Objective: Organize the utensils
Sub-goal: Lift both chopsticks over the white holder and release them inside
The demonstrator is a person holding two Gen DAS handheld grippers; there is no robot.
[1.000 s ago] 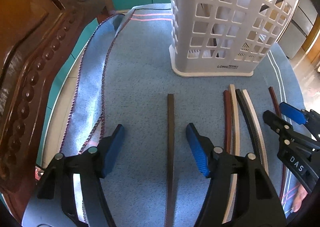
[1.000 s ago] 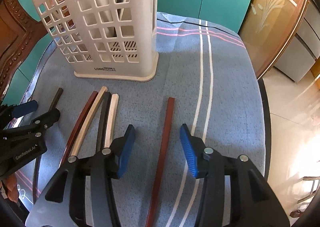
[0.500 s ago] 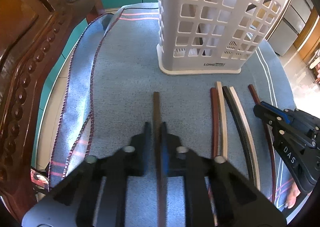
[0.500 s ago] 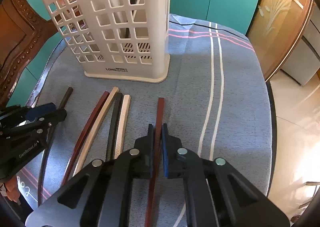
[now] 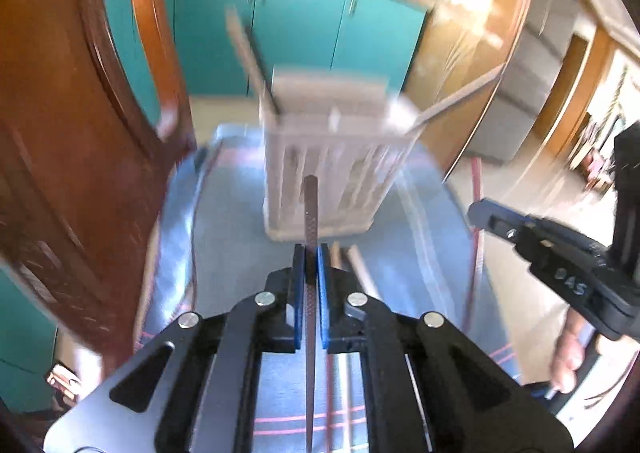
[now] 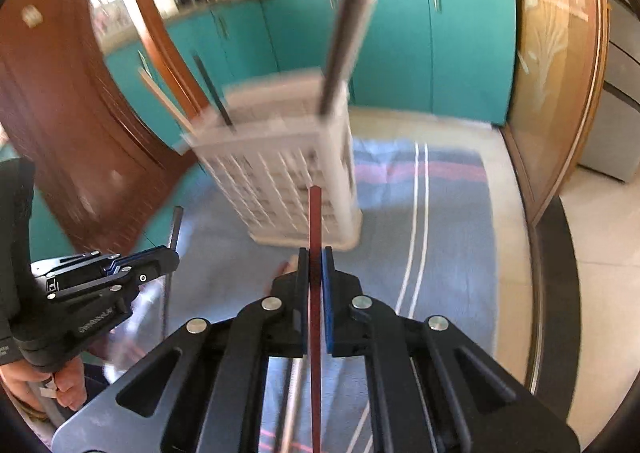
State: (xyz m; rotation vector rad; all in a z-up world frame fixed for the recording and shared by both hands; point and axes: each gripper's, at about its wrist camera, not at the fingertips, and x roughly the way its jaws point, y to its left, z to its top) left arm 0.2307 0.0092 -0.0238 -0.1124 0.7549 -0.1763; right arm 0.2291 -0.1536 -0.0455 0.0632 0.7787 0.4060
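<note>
Left claw (image 5: 311,253) clamped on dark brown chopstick (image 5: 310,213), right claw (image 6: 315,255) clamped on red chopstick (image 6: 315,221), both sticks aimed at white basket (image 6: 288,189) on bench cloth (image 6: 448,221); only left view shows loose sticks (image 5: 356,261) lying beside its claw

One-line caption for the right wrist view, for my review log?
Right gripper shut on a red chopstick, lifted toward the white slotted basket; left gripper alongside grips a dark chopstick.
</note>
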